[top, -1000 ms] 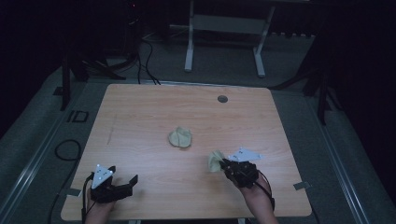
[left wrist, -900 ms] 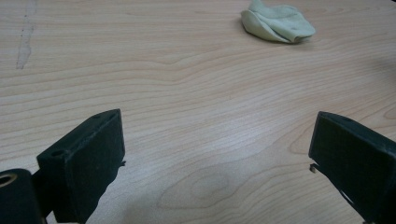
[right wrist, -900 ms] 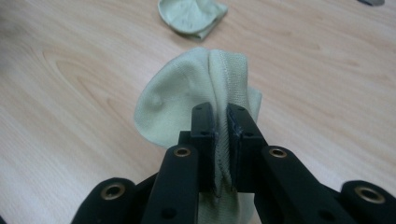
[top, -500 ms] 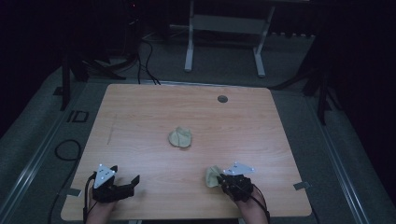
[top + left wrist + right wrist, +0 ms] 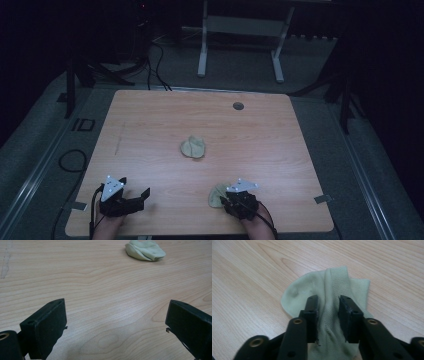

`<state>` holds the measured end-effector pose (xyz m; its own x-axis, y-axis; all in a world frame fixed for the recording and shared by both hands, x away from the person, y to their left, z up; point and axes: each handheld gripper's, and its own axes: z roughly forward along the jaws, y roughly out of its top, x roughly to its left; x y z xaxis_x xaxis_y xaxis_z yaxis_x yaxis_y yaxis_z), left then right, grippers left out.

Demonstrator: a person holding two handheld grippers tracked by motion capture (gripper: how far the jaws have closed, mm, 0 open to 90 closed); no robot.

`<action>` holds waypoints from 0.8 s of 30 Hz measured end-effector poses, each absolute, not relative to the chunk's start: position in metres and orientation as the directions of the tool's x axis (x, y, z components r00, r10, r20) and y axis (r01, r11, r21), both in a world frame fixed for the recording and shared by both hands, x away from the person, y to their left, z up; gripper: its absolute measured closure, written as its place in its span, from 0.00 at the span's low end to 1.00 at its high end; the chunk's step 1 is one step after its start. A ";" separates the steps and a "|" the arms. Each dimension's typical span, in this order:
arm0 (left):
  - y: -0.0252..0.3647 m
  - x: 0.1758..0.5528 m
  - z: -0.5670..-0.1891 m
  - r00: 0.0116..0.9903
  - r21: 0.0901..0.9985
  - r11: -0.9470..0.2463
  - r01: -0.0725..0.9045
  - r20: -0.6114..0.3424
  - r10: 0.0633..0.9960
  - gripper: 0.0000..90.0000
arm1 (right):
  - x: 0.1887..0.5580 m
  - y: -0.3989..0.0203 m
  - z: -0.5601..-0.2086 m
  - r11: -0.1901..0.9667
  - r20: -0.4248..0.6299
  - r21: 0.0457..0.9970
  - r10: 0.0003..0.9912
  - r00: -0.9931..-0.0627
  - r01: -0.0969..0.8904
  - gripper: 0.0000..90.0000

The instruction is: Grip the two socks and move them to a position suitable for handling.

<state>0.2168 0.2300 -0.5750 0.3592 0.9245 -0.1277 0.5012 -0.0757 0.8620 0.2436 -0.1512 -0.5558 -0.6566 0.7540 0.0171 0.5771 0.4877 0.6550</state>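
While my right gripper has just been opening, a sock fold apparently sits loose between its jaws; nearer the second sock, my left gripper gapes.

A pale green sock is seen lying on the tabletop against the right claw; another sock lies mid-table.

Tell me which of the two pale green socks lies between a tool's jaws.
The sock at the table's near edge, spread flat under the right tool, whose jaws have just been opening. The other sock lies bunched at the table's middle, untouched.
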 end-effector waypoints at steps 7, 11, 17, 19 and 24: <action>0.227 0.217 -0.574 0.383 0.853 -0.098 0.512 -0.124 0.915 0.04 | 0.239 -0.148 -0.555 0.494 0.045 0.650 0.734 -0.677 0.578 0.61; 0.214 0.215 -0.569 0.463 0.849 -0.158 0.504 -0.112 0.879 0.08 | 0.234 -0.151 -0.536 0.507 0.047 0.684 0.687 -0.725 0.525 0.53; 0.177 0.210 -0.561 0.591 0.848 -0.192 0.494 -0.166 0.789 0.14 | 0.245 -0.164 -0.518 0.519 0.020 0.702 0.671 -0.741 0.488 0.54; 0.163 0.209 -0.558 0.629 0.846 -0.208 0.490 -0.177 0.757 0.16 | 0.246 -0.165 -0.517 0.528 0.008 0.700 0.668 -0.744 0.481 0.54; 0.140 0.211 -0.554 0.679 0.845 -0.246 0.475 -0.175 0.713 0.28 | 0.251 -0.167 -0.513 0.558 0.008 0.678 0.645 -0.764 0.479 0.57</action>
<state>0.2106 0.1402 -0.5537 0.6790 0.7131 -0.1745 0.4754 -0.2460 0.8447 0.2513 -0.1670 -0.5132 -0.7638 0.6454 0.0082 0.4787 0.5580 0.6778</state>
